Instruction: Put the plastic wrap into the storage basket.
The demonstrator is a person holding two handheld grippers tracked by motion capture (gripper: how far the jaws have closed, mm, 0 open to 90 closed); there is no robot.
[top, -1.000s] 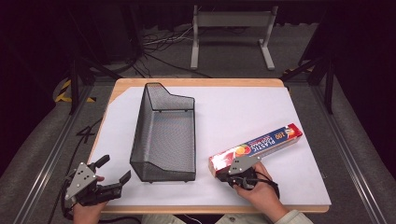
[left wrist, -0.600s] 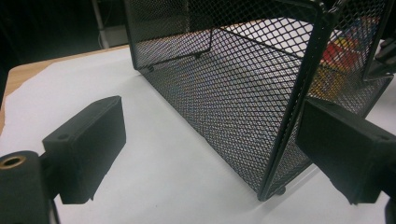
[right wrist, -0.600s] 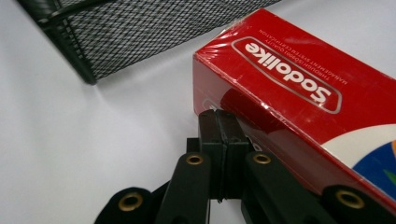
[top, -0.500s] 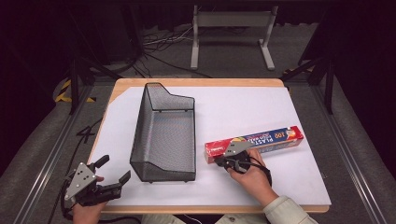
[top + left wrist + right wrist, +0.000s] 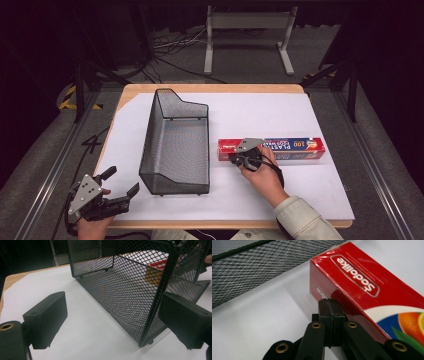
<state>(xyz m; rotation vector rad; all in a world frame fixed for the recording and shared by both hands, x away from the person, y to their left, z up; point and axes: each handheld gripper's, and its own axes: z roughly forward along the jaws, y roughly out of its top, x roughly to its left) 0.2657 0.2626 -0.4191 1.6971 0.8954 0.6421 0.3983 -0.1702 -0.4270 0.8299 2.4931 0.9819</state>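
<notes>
From the high view, we are looking down on a wooden surface [image 5: 150,91] covered by a white sheet. The long red cardboard box of plastic wrap [image 5: 285,148] is lying flat at about three o'clock from the surface's middle, stretched from nine to three o'clock. Just beside its nine o'clock end the tall black wire-mesh basket [image 5: 175,145] is standing upright, apart from the box. The right tool [image 5: 239,156] is resting against the near side of the box close to that nine o'clock end, and the person's hand [image 5: 262,175] is gripping it from five o'clock. The left tool [image 5: 119,184] is sitting at the seven o'clock corner of the surface, its jaws spread wide, pointing toward three o'clock with nothing between them.

In the left gripper view, we are seeing the left tool [image 5: 112,320] with its black jaws standing wide apart, and the near corner of the mesh basket [image 5: 125,290] is rising between them without touching either. The red box [image 5: 156,272] is showing through the mesh at one o'clock.

In the right gripper view, we are seeing the right tool [image 5: 329,305] with its jaws pressed together on nothing, their tips touching the lower side face of the red box [image 5: 362,287]. The basket's mesh wall [image 5: 249,267] is running across at eleven o'clock.
</notes>
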